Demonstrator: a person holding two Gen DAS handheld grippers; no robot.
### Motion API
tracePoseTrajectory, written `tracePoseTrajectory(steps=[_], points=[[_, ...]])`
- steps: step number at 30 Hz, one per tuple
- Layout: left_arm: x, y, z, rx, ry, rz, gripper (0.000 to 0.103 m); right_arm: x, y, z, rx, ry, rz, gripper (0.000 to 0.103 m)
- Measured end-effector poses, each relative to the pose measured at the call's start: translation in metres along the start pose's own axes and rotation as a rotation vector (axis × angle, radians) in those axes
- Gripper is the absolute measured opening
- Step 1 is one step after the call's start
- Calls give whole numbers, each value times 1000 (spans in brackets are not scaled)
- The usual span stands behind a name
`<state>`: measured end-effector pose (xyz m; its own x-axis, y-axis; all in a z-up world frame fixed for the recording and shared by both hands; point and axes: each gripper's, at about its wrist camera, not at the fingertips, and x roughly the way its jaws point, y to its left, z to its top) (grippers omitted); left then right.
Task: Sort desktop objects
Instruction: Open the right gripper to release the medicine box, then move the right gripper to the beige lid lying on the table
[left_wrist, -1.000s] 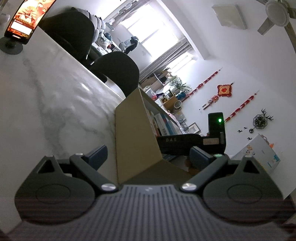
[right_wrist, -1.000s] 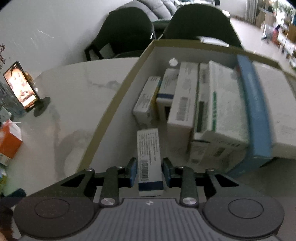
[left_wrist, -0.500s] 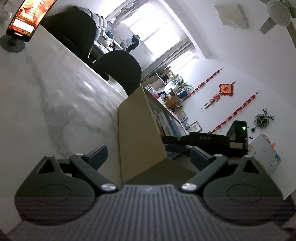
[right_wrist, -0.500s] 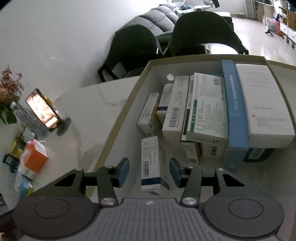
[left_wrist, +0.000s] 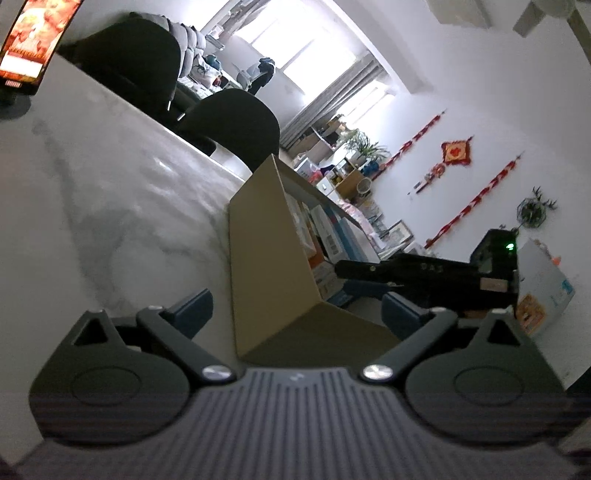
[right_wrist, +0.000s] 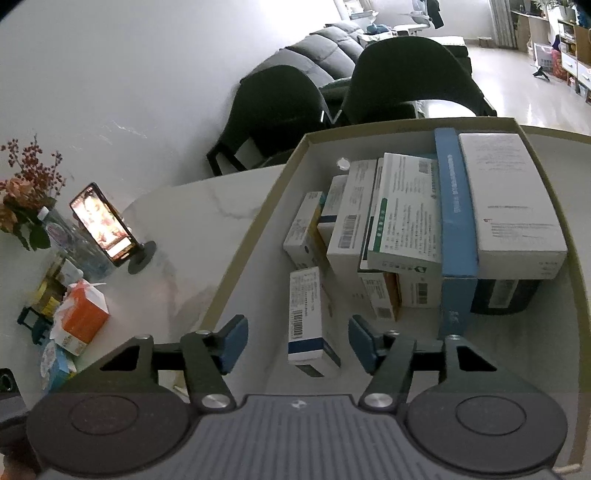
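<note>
Lying flat on the white floor of the cardboard box (right_wrist: 258, 229), the narrow white carton (right_wrist: 309, 317) with the dark blue end band sits in the near left part of the tray, apart from the stacked cartons (right_wrist: 399, 229) packed toward the far right. Its long axis runs away from the camera, roughly parallel to the fingers, barcode end nearest.

The right gripper (right_wrist: 297, 345) straddles that near end. Its jaws are opening, and both blue pads stand clear of the carton's sides with visible gaps, so nothing is gripped. Judged from this, the carton is released in place and a straight pull-back along its long axis would clear it.

The left gripper (left_wrist: 295, 306) has its jaws spread wide, empty, astride the near corner of the box wall, one finger outside over the marble table (left_wrist: 110, 203). The right gripper is the nearer to the carton.
</note>
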<state>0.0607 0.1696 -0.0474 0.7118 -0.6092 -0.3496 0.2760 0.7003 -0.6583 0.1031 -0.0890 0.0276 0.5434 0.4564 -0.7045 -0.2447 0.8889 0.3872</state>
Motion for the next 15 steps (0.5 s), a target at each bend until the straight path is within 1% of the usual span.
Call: tracePoseTrajectory(steps=[3,8,11,15], points=[[4,-14,4,63,7,46,102,-10,0,-2,-4,-20,10,70],[14,-41,4,188,18,123,103,-28,-3,-8,-9,-60,23,75],[20,-55,2,247,28,161,103,-39,-5,-12,-15,-85,18,77],[28,-70,0,316,34,230,103,-52,-10,-19,-18,-119,8,81]])
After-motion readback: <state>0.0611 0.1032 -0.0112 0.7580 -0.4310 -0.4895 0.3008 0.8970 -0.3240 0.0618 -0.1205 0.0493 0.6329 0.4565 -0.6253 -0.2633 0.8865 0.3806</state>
